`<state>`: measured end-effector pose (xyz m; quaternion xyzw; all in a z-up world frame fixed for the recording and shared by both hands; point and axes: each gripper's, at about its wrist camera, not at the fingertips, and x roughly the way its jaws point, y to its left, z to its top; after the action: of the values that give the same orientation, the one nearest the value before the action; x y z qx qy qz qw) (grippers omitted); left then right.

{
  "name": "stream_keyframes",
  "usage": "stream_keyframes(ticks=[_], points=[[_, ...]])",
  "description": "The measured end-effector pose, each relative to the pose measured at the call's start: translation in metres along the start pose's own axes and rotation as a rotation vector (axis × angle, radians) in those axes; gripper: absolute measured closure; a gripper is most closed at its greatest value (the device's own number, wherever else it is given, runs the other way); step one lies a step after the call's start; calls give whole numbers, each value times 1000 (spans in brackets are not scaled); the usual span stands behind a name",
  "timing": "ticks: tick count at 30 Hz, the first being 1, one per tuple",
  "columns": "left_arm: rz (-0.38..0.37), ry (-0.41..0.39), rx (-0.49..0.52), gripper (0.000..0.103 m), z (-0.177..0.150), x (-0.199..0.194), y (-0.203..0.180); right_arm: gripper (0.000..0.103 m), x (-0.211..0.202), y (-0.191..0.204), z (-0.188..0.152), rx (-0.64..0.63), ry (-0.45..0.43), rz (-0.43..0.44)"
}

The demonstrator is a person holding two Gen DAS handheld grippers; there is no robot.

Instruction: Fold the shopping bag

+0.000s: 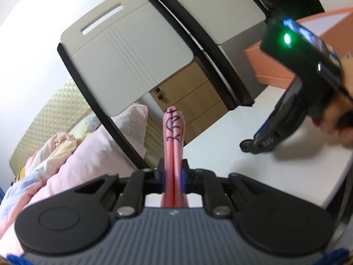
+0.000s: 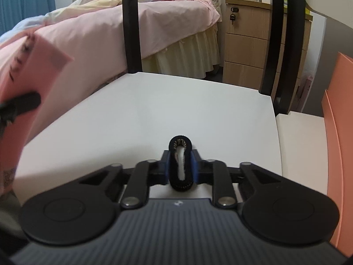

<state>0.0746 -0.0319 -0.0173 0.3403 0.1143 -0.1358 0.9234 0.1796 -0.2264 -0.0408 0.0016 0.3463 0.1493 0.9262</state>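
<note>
Left gripper (image 1: 174, 172) clamps the folded pink bag (image 1: 174, 132); right gripper (image 2: 181, 167) pinches a black band (image 2: 180, 165), chairs (image 2: 130, 33) behind.

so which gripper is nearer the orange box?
Right. The right gripper sits on the white table just in front of the orange box, clamping a black ring; the left gripper holds the pink bag farther back.

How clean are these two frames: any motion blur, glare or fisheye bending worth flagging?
Left wrist view: the right gripper is smeared, its green light blooms, and the chair backs bow from the fisheye. Right wrist view: the pink shopping bag at the left edge is blurred, the white table evenly lit without glare.
</note>
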Motion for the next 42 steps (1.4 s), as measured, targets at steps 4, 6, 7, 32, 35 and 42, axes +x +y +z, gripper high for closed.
stream_keyframes(ticks=[4,6,7,32,35,42], points=[[3,14,8,87,-2,3,-2,84,-14,-8,2,63,-33,36],[3,23,13,87,-2,4,-2,84,-24,-14,4,101,-66,59],[5,26,20,87,-2,4,-3,84,-31,-17,6,136,-88,82],[215,-154,416,88,-17,-11,-53,71,-86,-4,8,504,-305,514],[222,-168,412,87,-17,-12,-54,62,-84,-4,7,517,-284,534],[221,-210,363,87,-13,-20,-49,44,-88,-2,7,493,-314,546]])
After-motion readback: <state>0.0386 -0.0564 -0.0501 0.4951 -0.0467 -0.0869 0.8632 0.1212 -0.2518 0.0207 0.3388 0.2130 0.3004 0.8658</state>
